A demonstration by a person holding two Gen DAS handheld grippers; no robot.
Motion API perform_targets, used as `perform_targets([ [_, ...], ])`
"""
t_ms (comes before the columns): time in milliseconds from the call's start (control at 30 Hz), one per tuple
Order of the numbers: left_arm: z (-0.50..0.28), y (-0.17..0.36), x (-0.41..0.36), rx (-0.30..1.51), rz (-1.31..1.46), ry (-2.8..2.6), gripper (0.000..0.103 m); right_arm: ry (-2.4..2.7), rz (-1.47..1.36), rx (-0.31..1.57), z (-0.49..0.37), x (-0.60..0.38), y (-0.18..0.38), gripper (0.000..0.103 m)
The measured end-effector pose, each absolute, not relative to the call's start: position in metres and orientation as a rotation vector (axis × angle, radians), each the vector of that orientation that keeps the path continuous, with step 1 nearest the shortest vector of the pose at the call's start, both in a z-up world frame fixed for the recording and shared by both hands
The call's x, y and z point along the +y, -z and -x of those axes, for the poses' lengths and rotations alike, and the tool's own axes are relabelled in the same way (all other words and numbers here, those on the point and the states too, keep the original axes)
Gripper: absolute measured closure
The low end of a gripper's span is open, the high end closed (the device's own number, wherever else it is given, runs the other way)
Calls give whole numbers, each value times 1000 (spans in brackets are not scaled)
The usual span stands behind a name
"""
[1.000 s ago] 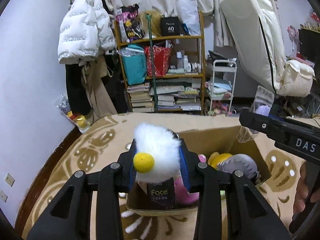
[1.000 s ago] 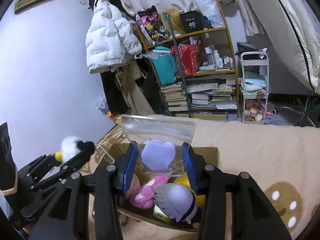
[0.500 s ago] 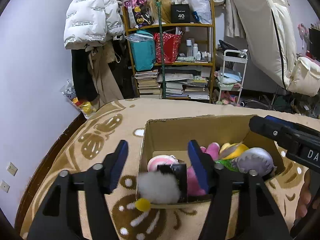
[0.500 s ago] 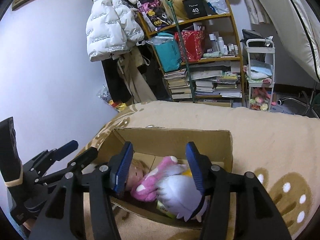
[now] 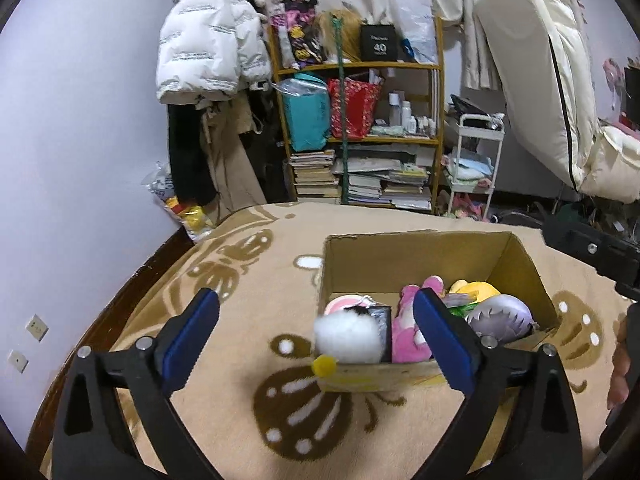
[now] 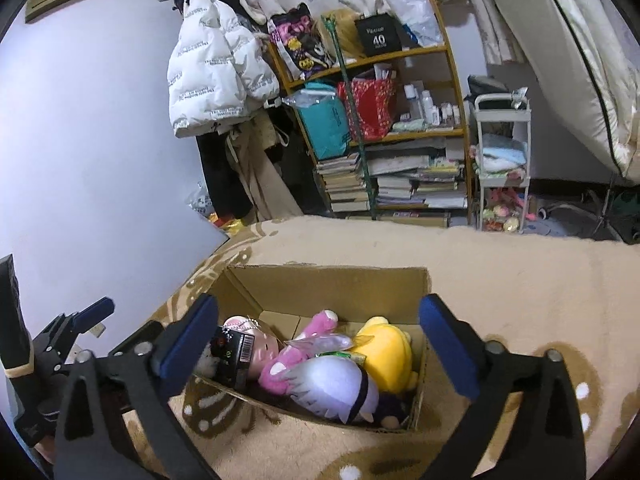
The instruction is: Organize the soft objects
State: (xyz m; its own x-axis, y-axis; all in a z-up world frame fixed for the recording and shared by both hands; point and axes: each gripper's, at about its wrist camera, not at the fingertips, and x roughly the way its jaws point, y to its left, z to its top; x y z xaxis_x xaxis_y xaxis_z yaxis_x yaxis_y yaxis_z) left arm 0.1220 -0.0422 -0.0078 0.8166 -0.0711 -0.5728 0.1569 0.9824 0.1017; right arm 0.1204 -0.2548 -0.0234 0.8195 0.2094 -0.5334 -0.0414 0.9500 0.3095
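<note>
**White pom-pom perched on the box's near wall, dead ahead of my left jaws**

Both my jaws stand spread wide and hold nothing. My left gripper (image 5: 316, 332) looks straight at the open brown cardboard box (image 5: 412, 252) sitting on the beige patterned blanket (image 5: 240, 280). My right gripper (image 6: 320, 332) hangs over the same box from the other side.

Here is what matters: the fluffy white pom-pom toy with the yellow nub (image 5: 347, 340) sits right at the box's near wall, at its left corner from my left view. Its yellow tip pokes out over the cardboard edge towards me. It looks balanced on the rim and not settled inside, pressed against a black tagged packet (image 5: 380, 322). It lies between my left jaws' blue pads (image 5: 192, 332), a touch right of centre, just ahead of them. My left hand is plainly the nearer one; from the right view it is mostly hidden behind the right gripper's left jaw.

Deeper in the box lie the pink plush toy (image 6: 304, 344), the yellow plush toy (image 6: 384, 348), the lavender-and-white round plush (image 6: 332, 388) and the pale pink doll head (image 6: 256, 340), packed close together.

My call: the toy wants a nudge forward, away from me, to tip it fully in. Its round body gives no long axis worth lining up on, so a straight push from the left should serve.
</note>
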Motion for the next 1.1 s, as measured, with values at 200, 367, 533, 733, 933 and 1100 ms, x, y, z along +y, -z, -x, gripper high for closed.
perform_targets([
  [200,-90,-17,-26,539,-149,94,5,-110,-280,550,-91,-251,1,0],
  [367,-56,-35,-11,490,-137,79,3,-81,-226,497,-61,-245,-23,0],
  [533,-26,-48,9,455,-102,63,2,-63,-200,455,-27,-240,-37,0],
  [733,-4,-54,17,429,-99,70,1,-27,-146,392,8,-231,-45,0],
  [933,-3,-49,13,433,-127,77,1,-19,-122,371,23,-226,-45,0],
  [1100,-13,-37,10,474,-131,80,1,-9,-107,364,19,-227,-33,0],
])
